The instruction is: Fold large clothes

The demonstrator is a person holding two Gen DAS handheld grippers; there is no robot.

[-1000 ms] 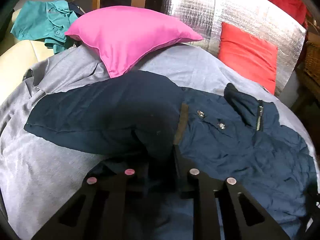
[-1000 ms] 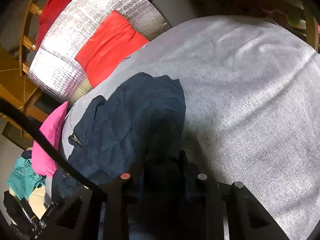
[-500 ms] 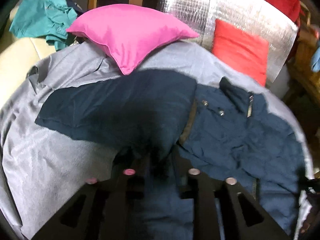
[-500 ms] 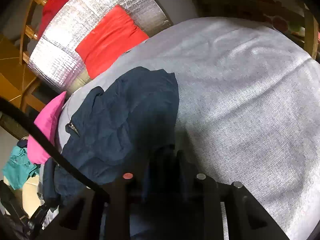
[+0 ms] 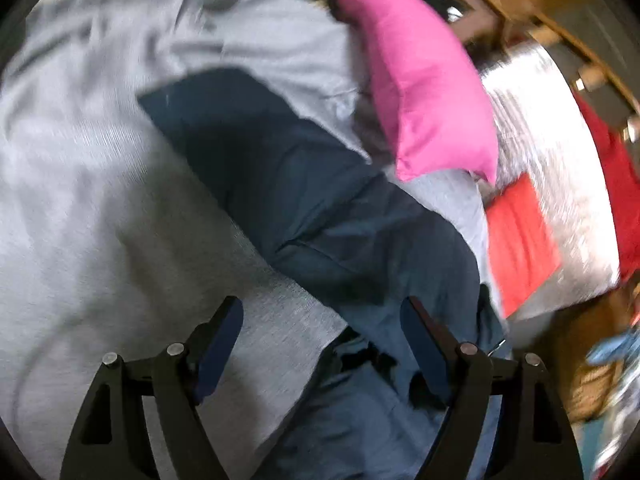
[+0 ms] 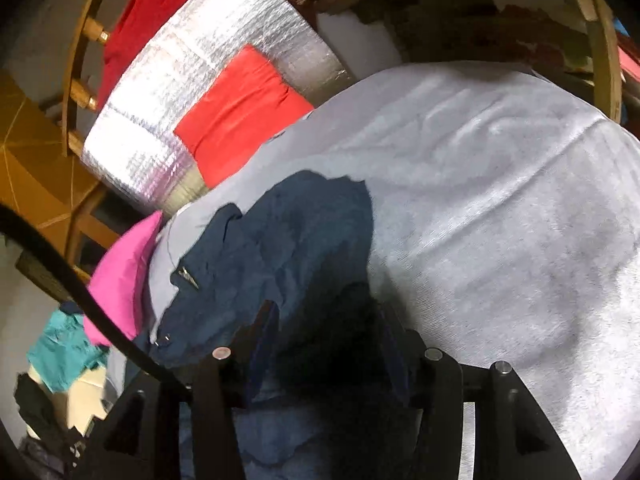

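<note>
Black left gripper (image 5: 322, 328): jaws just opening, wide, gripping nothing; right gripper (image 6: 326, 334): jaws just opening, half spread, jacket between them, unpressed; navy jacket (image 5: 320, 208): flat on grey sheet (image 5: 100, 200), beside pink pillow (image 5: 424, 80)

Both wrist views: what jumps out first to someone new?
The navy jacket, sprawled across the grey bedcover, dominates both views. A bright pink pillow lies at the jacket's far edge, with a red cushion propped against a silver foil panel behind. The left tongs stand open just above the fabric.
</note>
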